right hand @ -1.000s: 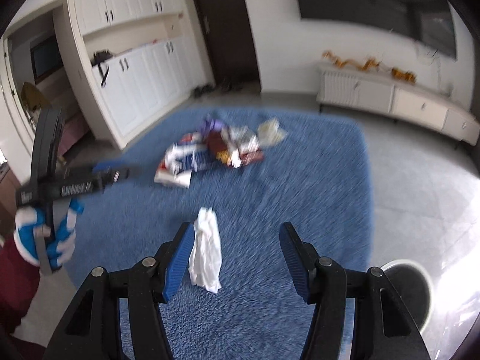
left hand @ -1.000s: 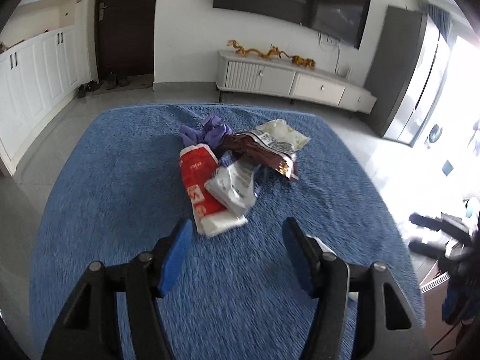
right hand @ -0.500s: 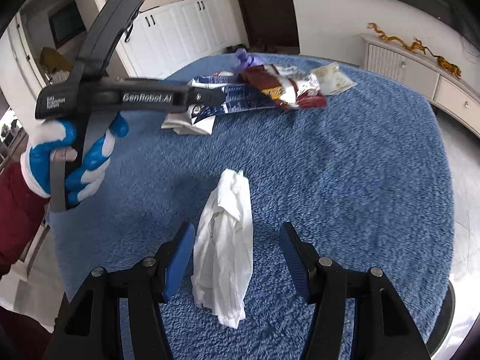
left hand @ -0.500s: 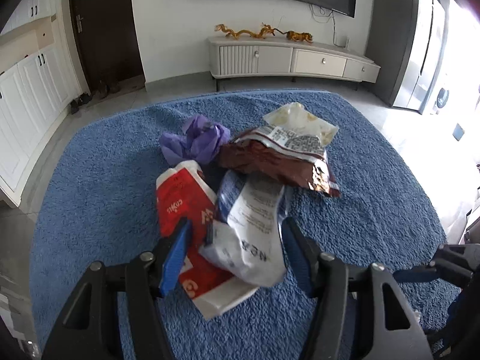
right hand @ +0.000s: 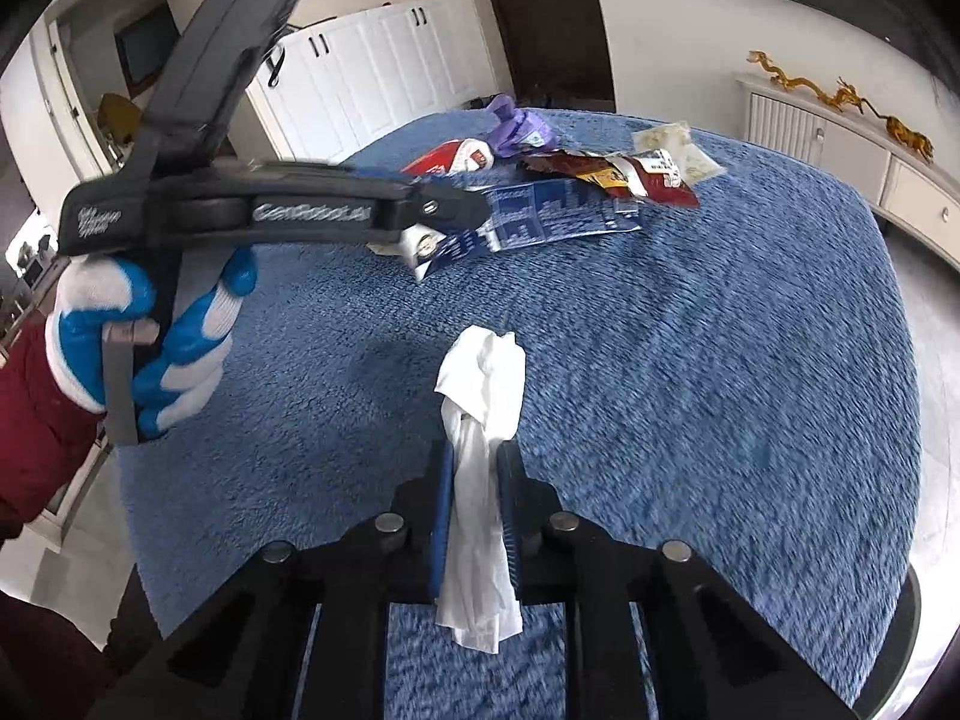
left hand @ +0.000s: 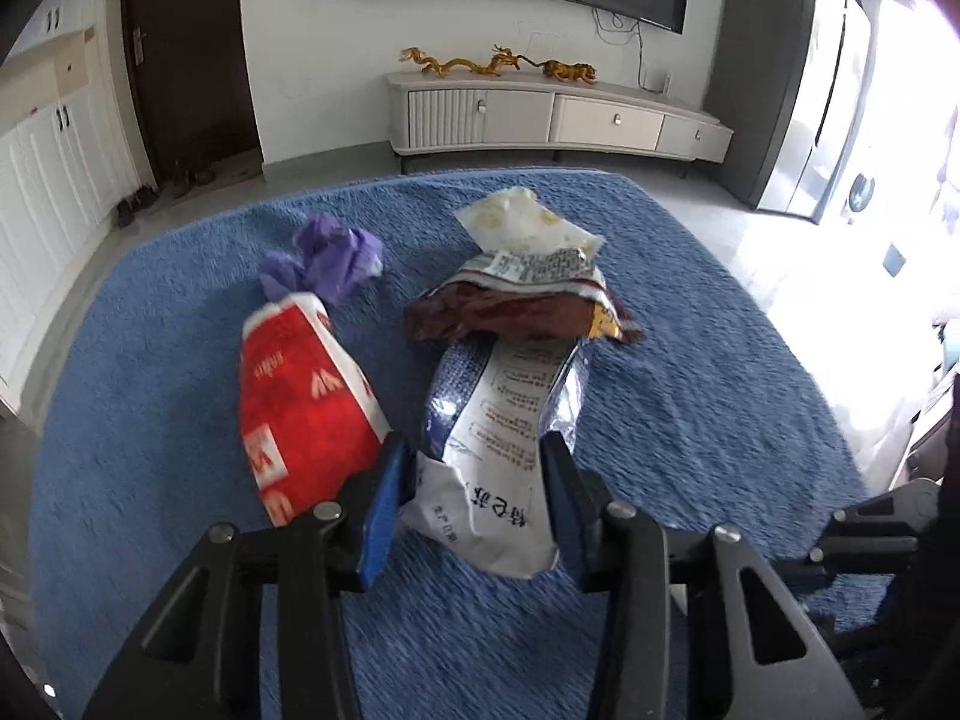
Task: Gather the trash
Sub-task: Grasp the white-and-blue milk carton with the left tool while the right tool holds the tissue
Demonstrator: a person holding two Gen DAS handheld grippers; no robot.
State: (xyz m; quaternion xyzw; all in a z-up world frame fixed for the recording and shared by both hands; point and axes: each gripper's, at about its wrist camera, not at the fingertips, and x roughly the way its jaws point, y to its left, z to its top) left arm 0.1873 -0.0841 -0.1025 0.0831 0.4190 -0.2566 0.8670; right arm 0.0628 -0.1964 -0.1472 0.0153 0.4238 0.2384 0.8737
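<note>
**Both tools on trash, right one clamped**

Right tool – jaws closing and already pinching the white tissue; both blue pads press its twisted middle. The tissue's top fans out ahead of the pads, its tail hangs down between the tool's arms. It sits on the blue tabletop, well apart from the rest of the trash.

Left tool – jaws closing, with the near end of the white-and-blue bag between them. The left pad looks to touch the bag's crumpled edge; whether the right pad presses it I cannot tell, so no firm grip seen. The bag lies flat on the tabletop, printed side up.

Rest of the pile:
- red pack just left of the bag, its near corner beside the left pad
- brown wrapper across the bag's far end, overlapping it
- pale wrapper behind the brown one, touching it
- purple wad at the red pack's far end

In the right wrist view the left tool is held by a hand in a white-and-blue glove with a dark red sleeve, its tip over the bag.
</note>
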